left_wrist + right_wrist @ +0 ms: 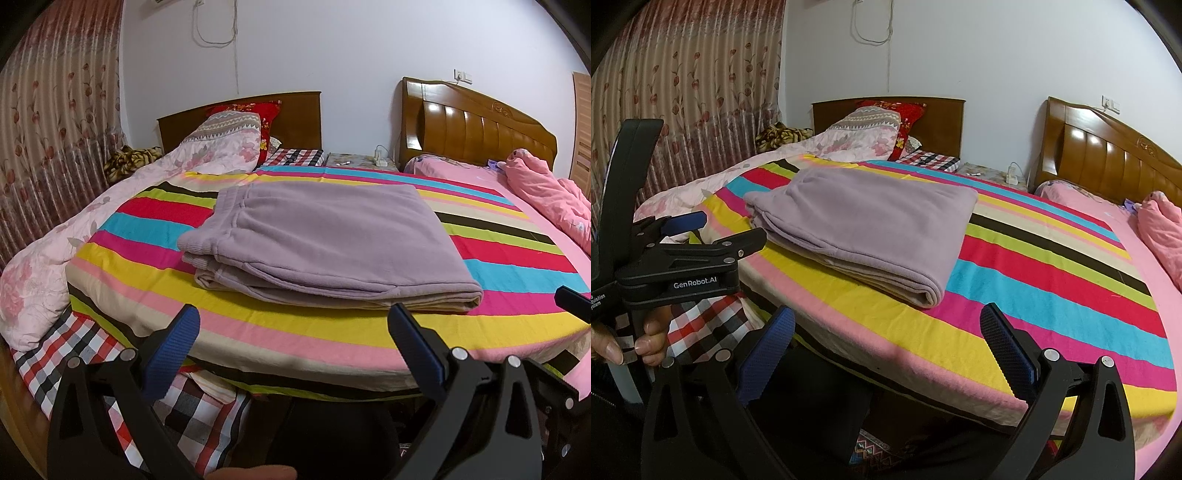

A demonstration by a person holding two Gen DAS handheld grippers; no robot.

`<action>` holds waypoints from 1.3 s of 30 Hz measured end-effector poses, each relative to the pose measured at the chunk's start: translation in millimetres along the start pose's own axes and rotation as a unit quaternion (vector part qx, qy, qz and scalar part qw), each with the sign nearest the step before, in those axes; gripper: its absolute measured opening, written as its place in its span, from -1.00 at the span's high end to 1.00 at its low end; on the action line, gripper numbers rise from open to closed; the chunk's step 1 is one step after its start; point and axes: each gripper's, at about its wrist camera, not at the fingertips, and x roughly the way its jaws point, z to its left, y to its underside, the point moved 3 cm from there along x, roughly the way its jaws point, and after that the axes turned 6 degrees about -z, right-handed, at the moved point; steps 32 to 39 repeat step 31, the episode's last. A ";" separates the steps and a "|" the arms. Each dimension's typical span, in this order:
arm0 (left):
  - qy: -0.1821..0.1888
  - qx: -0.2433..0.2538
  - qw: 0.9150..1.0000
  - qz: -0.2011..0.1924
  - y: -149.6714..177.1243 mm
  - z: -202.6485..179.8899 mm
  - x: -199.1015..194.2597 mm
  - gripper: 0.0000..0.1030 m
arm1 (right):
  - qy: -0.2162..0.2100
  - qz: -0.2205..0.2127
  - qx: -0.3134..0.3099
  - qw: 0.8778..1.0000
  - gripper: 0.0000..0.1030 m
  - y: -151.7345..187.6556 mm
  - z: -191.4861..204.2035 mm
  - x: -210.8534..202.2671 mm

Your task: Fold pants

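Pants, lilac fleece, lie folded into a thick rectangle near the front edge of a rainbow-striped sheet covering the bed. A floral quilt is bunched along the left, a pink duvet heaped at far right, two wooden headboards against the wall behind. The bundle's long axis runs left to right, waistband end at left, rounded fold toward the camera. Left gripper and right gripper both hover just short of the mattress edge, jaws spread wide, holding nothing.
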 end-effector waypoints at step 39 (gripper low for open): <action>-0.009 -0.055 0.998 0.025 8.9 25.0 15.2 -0.97 | -0.009 0.007 -0.013 1.000 -0.89 4.1 -4.9 6.7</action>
